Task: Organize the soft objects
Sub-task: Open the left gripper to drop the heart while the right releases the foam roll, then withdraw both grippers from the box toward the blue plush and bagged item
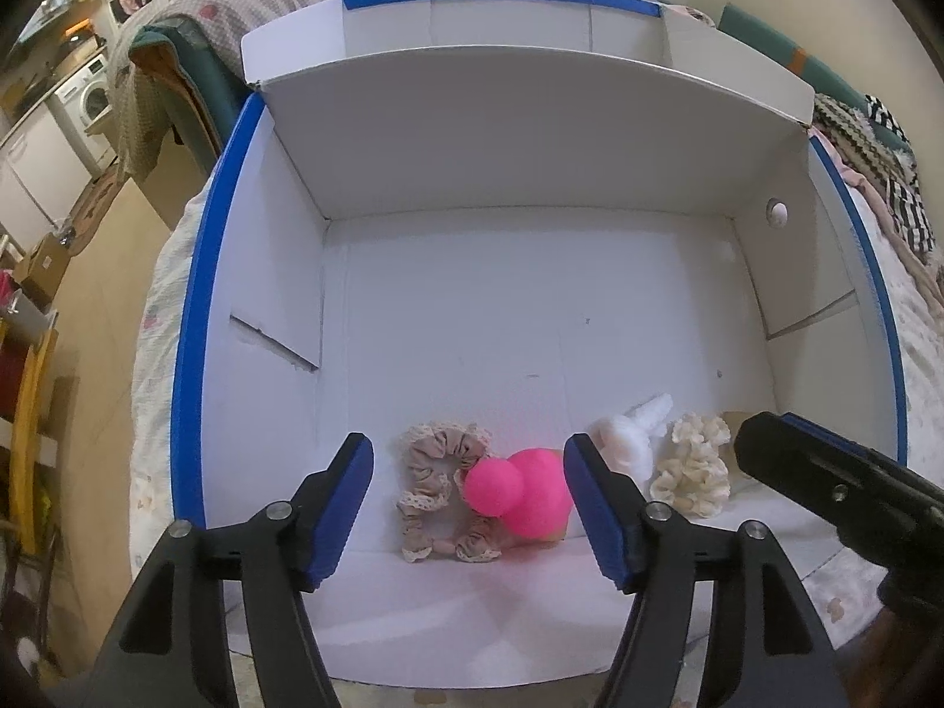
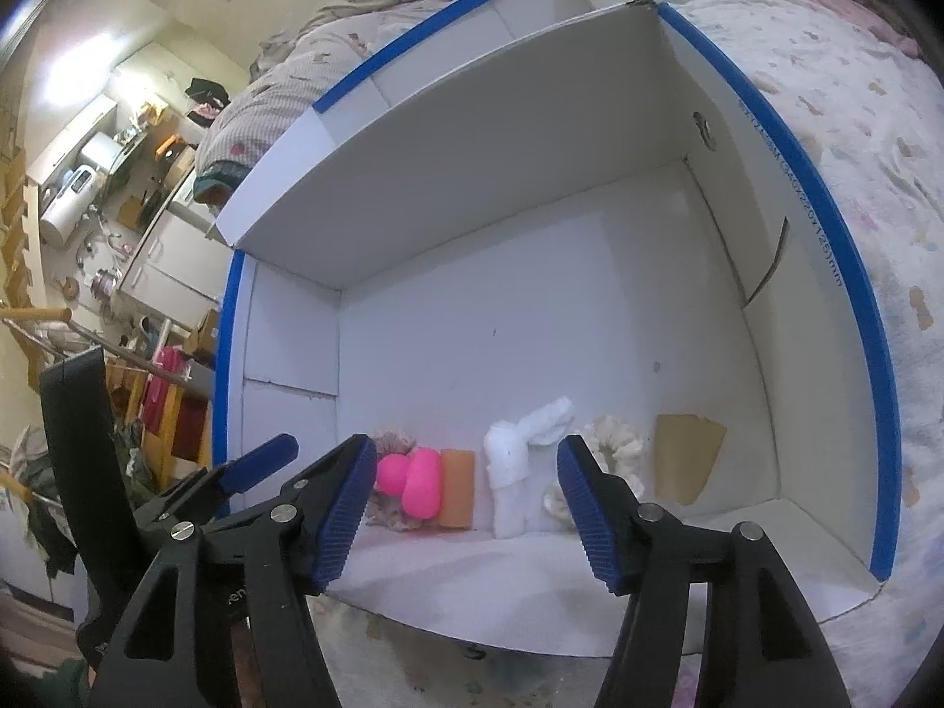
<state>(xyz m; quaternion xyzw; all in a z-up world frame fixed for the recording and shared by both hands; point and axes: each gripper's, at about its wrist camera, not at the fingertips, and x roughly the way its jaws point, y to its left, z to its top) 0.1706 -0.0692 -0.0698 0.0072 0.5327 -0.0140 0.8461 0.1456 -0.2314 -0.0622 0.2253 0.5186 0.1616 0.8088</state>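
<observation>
White cardboard box [image 1: 531, 135] with blue-taped edges sits open on a bed [image 2: 826, 88], filling the centre of both views. Soft items line up along its near wall, low in frame: beige lace scrunchie [image 1: 439, 492], pink foam toy [image 1: 519, 489] overlapping it, white rolled cloth [image 1: 628, 439], cream scrunchie [image 1: 696, 463]. Right wrist view also shows an orange sponge block [image 2: 457, 487] just right of the pink toy, and a tan patch [image 2: 687, 457] on the box floor lower right. Left gripper [image 1: 469, 507] jaws apart, holding nothing, poised over pink toy. Right gripper [image 2: 466, 510] jaws apart, empty, above white cloth. Kitchen clutter [image 2: 100, 177] upper left.
</observation>
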